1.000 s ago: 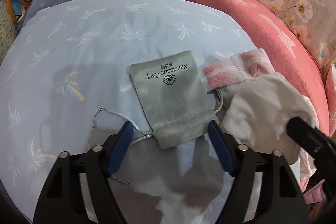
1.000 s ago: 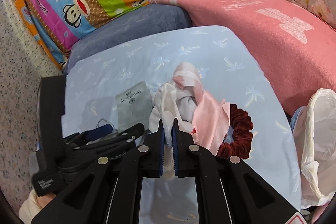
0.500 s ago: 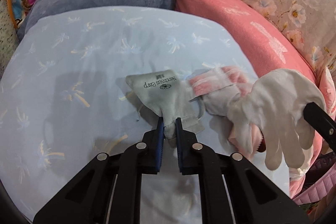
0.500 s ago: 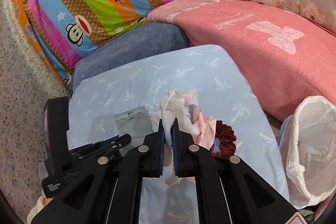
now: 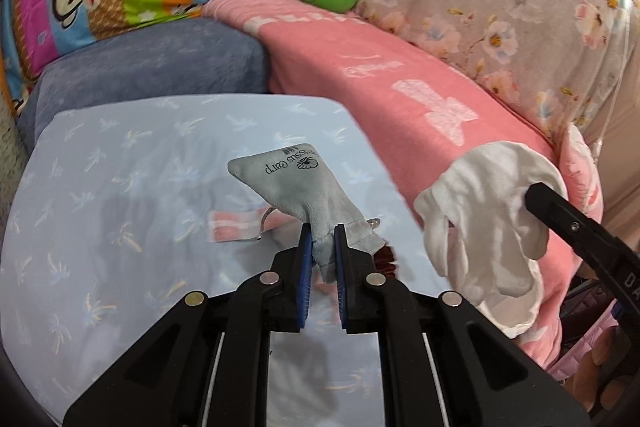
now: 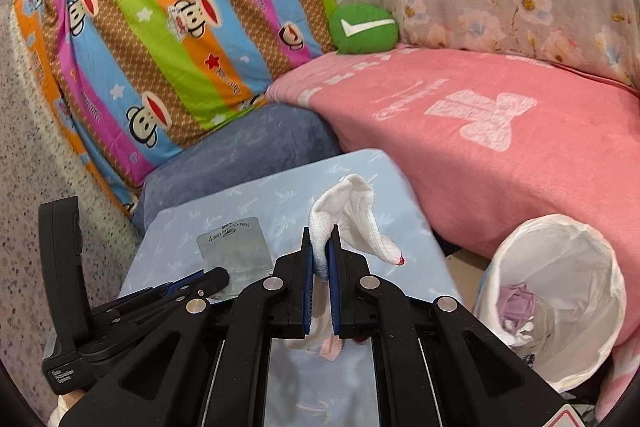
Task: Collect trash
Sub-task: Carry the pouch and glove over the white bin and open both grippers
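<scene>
The grey drawstring pouch (image 5: 296,183) is pinched by its gathered mouth between the blue pads (image 5: 305,267) of the left gripper (image 5: 320,259) and is held clear of the light blue patterned sheet (image 5: 120,187), its printed end tipped up and away. A pink-and-white wrapper (image 5: 232,225) is seen lying flat on the sheet just beneath it. The white glove (image 6: 352,215) is clamped in the right gripper (image 6: 320,259), whose fingers are pressed tight on the cloth, the glove's fingers drooping to the right. The white-lined trash bin (image 6: 560,291) is seen standing to the right of the sheet, beside the pink blanket (image 6: 500,147), with crumpled scraps already inside.
</scene>
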Tool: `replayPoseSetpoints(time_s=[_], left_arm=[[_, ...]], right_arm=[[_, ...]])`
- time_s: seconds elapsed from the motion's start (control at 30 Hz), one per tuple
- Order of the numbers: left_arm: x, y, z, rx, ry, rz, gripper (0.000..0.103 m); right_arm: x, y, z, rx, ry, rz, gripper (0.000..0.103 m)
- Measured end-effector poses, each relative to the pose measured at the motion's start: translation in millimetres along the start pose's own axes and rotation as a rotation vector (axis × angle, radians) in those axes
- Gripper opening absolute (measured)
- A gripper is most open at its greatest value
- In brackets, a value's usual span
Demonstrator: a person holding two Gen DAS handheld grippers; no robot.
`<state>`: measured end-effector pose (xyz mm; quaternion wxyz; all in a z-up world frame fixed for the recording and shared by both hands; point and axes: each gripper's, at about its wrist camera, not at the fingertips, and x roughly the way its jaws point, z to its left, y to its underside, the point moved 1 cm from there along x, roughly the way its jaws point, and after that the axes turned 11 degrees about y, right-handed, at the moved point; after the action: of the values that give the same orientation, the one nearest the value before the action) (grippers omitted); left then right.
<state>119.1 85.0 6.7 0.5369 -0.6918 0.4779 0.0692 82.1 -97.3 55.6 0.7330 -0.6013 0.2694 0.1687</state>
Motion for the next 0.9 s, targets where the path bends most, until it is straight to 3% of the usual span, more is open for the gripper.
replayPoseSetpoints(time_s=[0.4, 0.63, 0.9], left_arm=[[15, -7, -107, 0.191, 0.142, -0.005, 0.011], [41, 1, -161, 0.274, 0.231, 0.042, 0.011], [67, 12, -202, 0.339, 0.282, 0.105, 0.014]], right_arm=[[-56, -15, -88, 0.089, 0.1, -0.099, 0.006], [-71, -13, -150, 0.161, 0.178, -0.115, 0.006], [-75, -7, -197, 0.211, 0.243, -0.113, 0.006]])
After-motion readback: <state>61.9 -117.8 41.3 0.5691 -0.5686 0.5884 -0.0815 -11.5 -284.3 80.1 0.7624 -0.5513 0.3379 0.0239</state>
